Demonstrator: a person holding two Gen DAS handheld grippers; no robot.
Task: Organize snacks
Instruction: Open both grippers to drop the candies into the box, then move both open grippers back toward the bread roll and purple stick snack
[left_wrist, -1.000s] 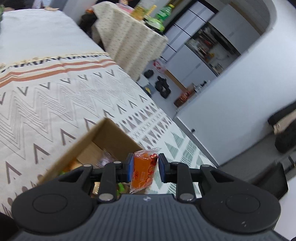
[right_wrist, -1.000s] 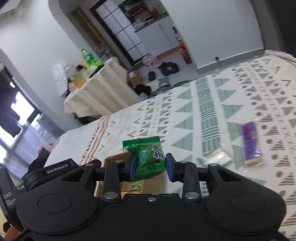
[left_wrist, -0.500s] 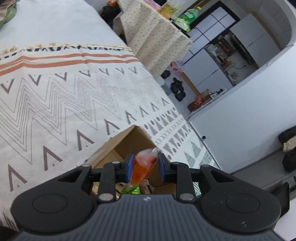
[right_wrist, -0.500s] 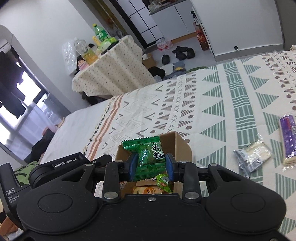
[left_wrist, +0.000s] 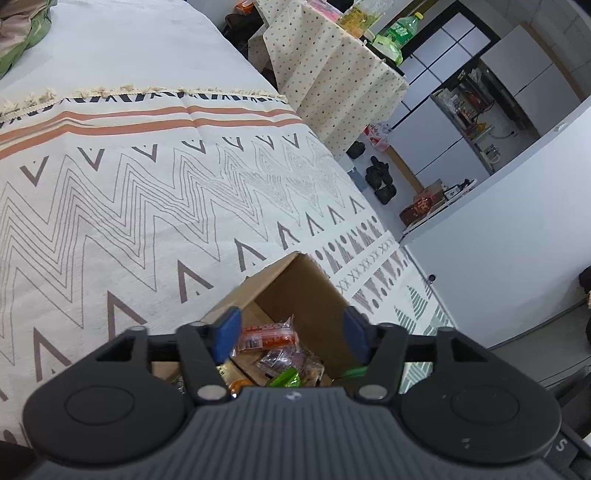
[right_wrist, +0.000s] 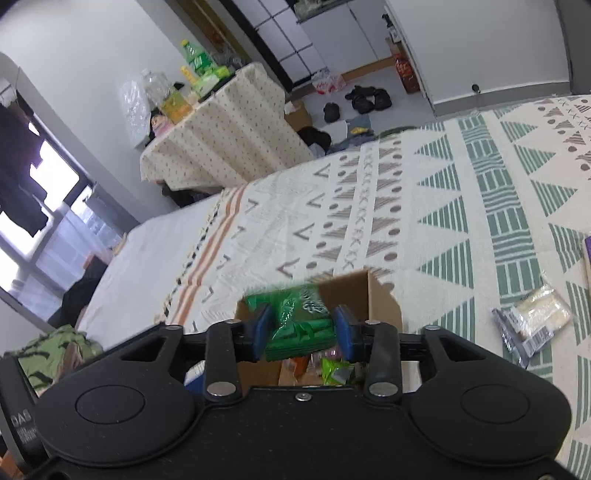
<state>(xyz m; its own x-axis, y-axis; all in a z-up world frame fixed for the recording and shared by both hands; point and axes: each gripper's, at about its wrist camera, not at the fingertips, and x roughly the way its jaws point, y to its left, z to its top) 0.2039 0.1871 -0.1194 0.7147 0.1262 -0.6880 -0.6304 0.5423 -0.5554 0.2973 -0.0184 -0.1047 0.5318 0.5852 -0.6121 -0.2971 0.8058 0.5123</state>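
**Two snacks over one box**

Left wrist view: our left gripper (left_wrist: 291, 334) is opening, nothing pinched; the orange packet (left_wrist: 267, 336) lies crosswise in the cardboard box (left_wrist: 306, 288), at twelve o'clock.

Right wrist view: our right gripper (right_wrist: 303, 328) is opening around the green packet (right_wrist: 297, 319), box (right_wrist: 380, 295) at twelve o'clock.

text: "DAS" | on: black device casing (right_wrist: 20, 421) at left edge
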